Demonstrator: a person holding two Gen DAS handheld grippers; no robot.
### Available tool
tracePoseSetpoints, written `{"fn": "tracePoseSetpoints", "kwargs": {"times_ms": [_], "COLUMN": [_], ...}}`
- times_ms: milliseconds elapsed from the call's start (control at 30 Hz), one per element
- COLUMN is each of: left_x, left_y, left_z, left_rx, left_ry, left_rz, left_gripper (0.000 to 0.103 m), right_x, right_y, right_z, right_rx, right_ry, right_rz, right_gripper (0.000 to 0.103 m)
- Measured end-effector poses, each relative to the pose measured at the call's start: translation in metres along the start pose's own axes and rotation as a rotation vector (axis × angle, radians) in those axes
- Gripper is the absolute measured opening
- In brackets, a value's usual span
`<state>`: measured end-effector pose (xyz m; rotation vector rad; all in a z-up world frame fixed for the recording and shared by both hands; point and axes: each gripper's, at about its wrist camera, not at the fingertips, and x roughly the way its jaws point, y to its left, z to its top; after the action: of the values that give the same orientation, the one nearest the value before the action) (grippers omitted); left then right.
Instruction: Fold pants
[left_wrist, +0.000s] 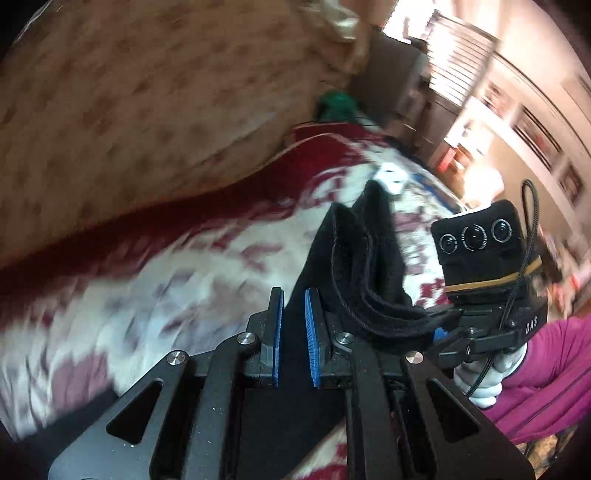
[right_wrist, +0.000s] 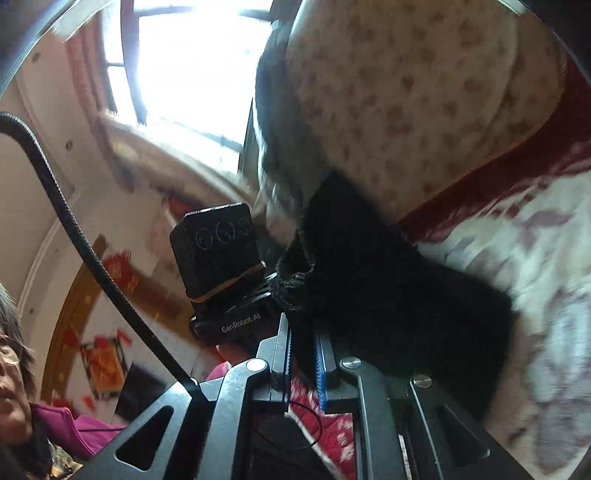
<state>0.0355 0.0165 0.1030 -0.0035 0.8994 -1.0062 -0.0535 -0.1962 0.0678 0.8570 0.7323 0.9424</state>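
Observation:
The black pants (left_wrist: 354, 266) hang lifted over a bed with a red-and-white patterned cover (left_wrist: 207, 258). My left gripper (left_wrist: 294, 295) is shut on a fold of the black fabric, which runs between its blue pads (left_wrist: 312, 332). The other gripper's camera block (left_wrist: 484, 247) sits just to the right, with the waistband bunched between the two. In the right wrist view my right gripper (right_wrist: 303, 334) is shut on the pants (right_wrist: 388, 295), whose cloth drapes to the right over the bed cover (right_wrist: 535, 258). The left gripper's camera block (right_wrist: 218, 251) is close on the left.
A beige floral quilt (left_wrist: 147, 92) is piled at the far side of the bed, also the quilt (right_wrist: 406, 92) in the right view. Shelves and a radiator-like grille (left_wrist: 458, 74) line the wall. A person in a pink sleeve (left_wrist: 546, 369) holds the grippers; a bright window (right_wrist: 192, 55) is behind.

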Motion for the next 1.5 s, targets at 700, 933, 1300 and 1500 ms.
{"fn": "tracePoseSetpoints", "kwargs": {"times_ms": [700,933,1300,1500], "left_x": [-0.074,-0.068,-0.006,-0.009], "left_y": [0.052,0.013,0.004,0.023], "left_z": [-0.078,-0.065,-0.088,-0.104], "left_rx": [-0.295,-0.263,-0.327,-0.428], "left_ry": [-0.101,-0.143,-0.034,-0.058], "left_rz": [0.216,0.169,0.289,0.267], "left_gripper": [0.039,0.039,0.039,0.039], "right_x": [0.082,0.040,0.066,0.098], "right_y": [-0.021,-0.019,-0.040,-0.040], "right_z": [-0.017,0.001,0.015,-0.003], "right_rx": [-0.033,-0.146,-0.252,-0.428], "right_ry": [0.285,0.182,0.156,0.221], "right_rz": [-0.130,-0.384,-0.645,-0.773], "right_gripper": [0.047,0.047,0.047,0.050]}}
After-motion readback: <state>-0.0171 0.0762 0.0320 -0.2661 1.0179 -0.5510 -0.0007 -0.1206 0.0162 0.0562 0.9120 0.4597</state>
